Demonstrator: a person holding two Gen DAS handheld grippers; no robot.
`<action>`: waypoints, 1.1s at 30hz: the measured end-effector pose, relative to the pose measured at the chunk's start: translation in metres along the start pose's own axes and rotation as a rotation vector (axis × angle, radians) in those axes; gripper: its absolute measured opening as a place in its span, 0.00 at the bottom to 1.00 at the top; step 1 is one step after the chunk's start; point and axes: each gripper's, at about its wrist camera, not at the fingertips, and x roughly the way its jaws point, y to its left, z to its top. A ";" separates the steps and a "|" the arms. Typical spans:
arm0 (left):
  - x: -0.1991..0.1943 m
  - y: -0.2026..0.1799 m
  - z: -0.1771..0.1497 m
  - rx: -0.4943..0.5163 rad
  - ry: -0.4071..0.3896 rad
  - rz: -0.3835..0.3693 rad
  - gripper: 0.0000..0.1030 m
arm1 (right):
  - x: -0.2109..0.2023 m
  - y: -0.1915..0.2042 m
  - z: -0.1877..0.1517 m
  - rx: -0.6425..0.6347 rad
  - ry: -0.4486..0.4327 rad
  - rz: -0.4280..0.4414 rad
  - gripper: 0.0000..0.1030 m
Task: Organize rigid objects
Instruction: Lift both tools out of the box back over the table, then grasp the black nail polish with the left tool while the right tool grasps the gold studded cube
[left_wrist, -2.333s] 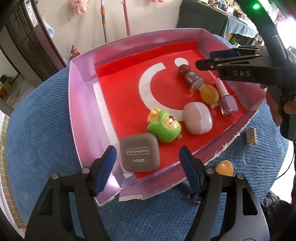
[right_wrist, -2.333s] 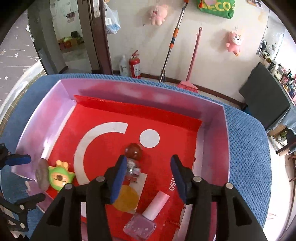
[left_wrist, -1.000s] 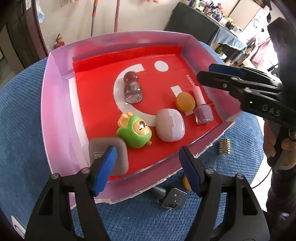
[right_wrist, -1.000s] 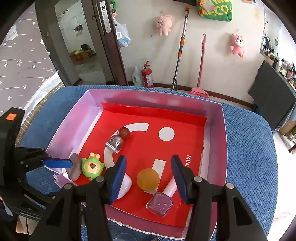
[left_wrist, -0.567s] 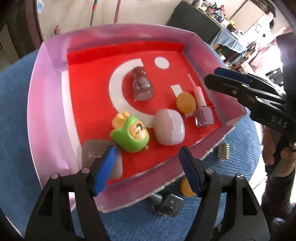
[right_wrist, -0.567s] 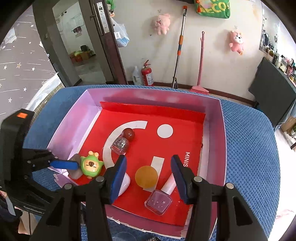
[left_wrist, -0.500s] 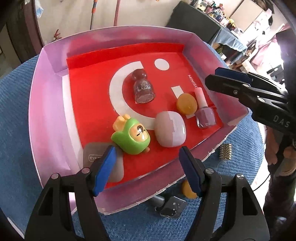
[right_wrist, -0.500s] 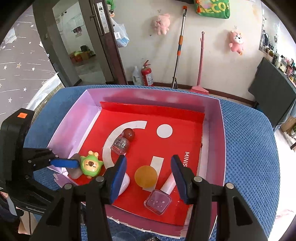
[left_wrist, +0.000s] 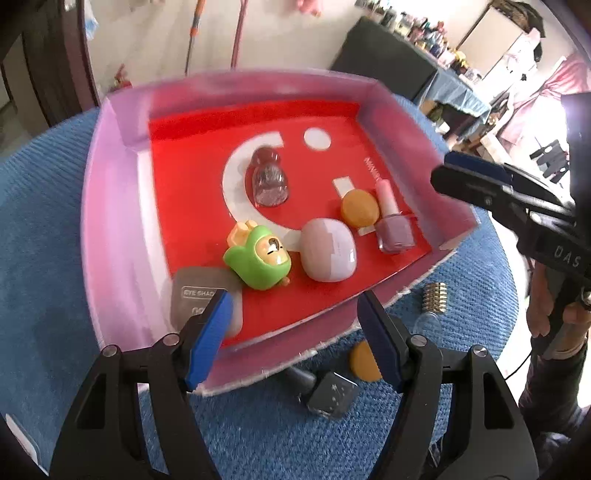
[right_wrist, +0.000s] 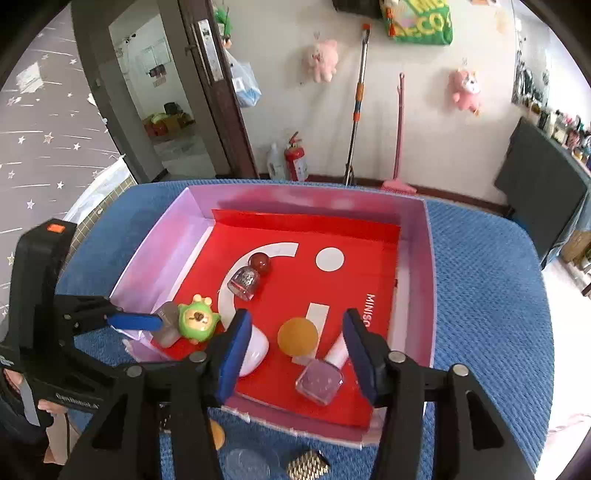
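A pink-walled tray (left_wrist: 110, 206) with a red floor holds a grey eye-shadow case (left_wrist: 201, 295), a green toy (left_wrist: 258, 260), a lilac oval case (left_wrist: 328, 254), an orange disc (left_wrist: 359, 207), a purple nail-polish bottle (left_wrist: 393, 229) and a glitter bottle with a dark red cap (left_wrist: 269, 177). My left gripper (left_wrist: 291, 332) is open and empty over the tray's near edge. My right gripper (right_wrist: 295, 354) is open and empty above the tray's (right_wrist: 428, 295) near side, over the orange disc (right_wrist: 297, 336) and nail polish (right_wrist: 320, 380).
On the blue tablecloth (left_wrist: 40, 236) outside the tray lie a dark grey nail-polish bottle (left_wrist: 328, 398), a second orange disc (left_wrist: 364, 360), a clear lid (left_wrist: 426, 325) and a gold ribbed cap (left_wrist: 435, 301). A broom and a mop lean on the far wall (right_wrist: 399, 129).
The left gripper has drawn back and swung, so the tray sits farther away and the loose items on the cloth show. The right gripper has risen away from the tray. Both stay open.
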 end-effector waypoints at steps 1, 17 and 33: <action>-0.007 -0.003 -0.003 0.006 -0.031 0.009 0.67 | -0.008 0.002 -0.004 -0.004 -0.019 -0.006 0.61; -0.084 -0.048 -0.097 -0.030 -0.444 0.142 0.81 | -0.133 0.048 -0.109 -0.064 -0.352 -0.118 0.98; -0.061 -0.078 -0.155 -0.012 -0.612 0.377 0.90 | -0.084 0.034 -0.185 0.011 -0.328 -0.186 0.99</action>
